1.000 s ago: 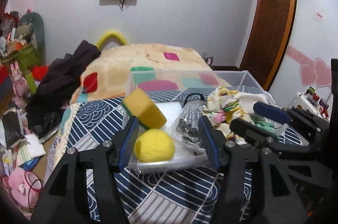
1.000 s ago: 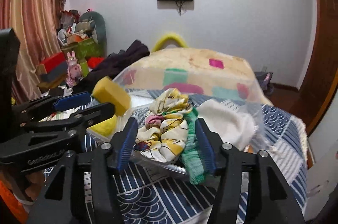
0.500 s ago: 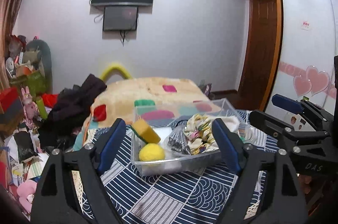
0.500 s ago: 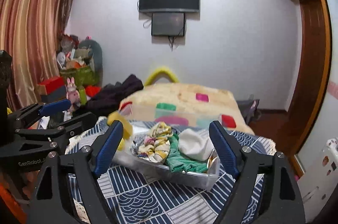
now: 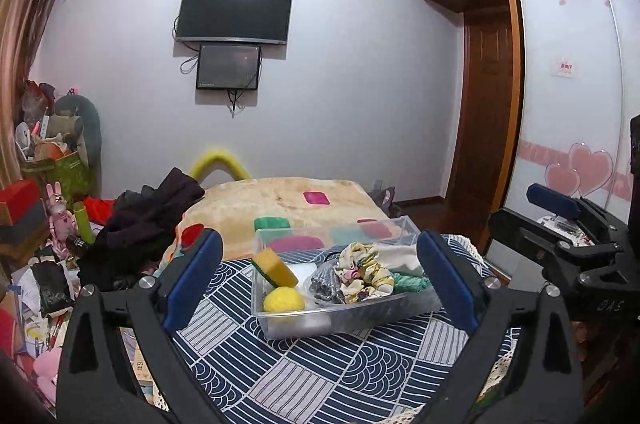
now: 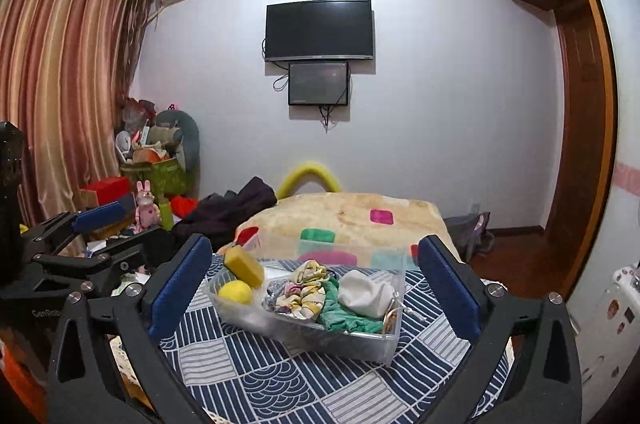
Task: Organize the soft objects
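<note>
A clear plastic bin point(image 5: 360, 316) point(image 6: 376, 344) stands on a table with a blue patterned cloth point(image 5: 312, 372) point(image 6: 280, 380). In it lie a yellow sponge point(image 5: 277, 267) point(image 6: 244, 265), a yellow ball point(image 5: 283, 299) point(image 6: 235, 292), a floral cloth point(image 5: 365, 272) point(image 6: 304, 288), a green cloth point(image 6: 344, 316) and a white cloth point(image 6: 366, 294). My left gripper point(image 5: 320, 284) is open and empty, held back from the bin. My right gripper point(image 6: 314, 288) is open and empty, also back from the bin.
A bed with a beige blanket point(image 5: 280, 200) lies behind the table. Dark clothes point(image 5: 152, 220) are piled at its left. Clutter and boxes point(image 5: 36, 224) fill the left side. A wardrobe point(image 5: 568, 128) and a door point(image 5: 484, 112) are on the right.
Both grippers have pulled back and risen away from the bin, and their jaws have opened wider. The bin's contents have not moved.
</note>
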The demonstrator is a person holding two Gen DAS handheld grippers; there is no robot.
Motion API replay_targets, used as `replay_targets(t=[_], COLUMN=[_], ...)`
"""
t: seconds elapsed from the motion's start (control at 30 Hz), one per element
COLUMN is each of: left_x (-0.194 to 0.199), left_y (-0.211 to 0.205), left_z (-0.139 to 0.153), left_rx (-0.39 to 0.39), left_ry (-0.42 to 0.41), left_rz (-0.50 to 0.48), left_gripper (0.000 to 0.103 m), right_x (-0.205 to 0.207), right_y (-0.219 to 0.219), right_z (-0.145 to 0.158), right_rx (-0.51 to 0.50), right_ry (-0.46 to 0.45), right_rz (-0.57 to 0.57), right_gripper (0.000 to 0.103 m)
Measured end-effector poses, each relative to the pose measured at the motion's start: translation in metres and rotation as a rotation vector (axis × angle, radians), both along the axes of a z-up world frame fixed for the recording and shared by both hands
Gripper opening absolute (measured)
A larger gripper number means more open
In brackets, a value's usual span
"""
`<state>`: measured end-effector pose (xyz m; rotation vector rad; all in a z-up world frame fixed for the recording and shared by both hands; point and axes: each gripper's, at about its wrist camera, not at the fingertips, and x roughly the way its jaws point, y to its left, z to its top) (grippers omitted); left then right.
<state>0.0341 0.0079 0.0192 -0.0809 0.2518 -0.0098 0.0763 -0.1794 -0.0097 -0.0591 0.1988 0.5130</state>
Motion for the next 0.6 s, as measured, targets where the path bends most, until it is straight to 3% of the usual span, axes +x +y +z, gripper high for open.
replay_targets(t=[0.6], left_x=[-0.0053], left_y=[-0.0012], left_z=[0.0031], left_rx=[0.004], left_ry=[-0.02], left_rz=[0.0], left_gripper=[0.1], right_x=[-0.0035], right_y=[-0.0061], right_z=[-0.002], right_rx=[0.019], right_ry=[0.01], right_rz=[-0.008], right_gripper=[0.103])
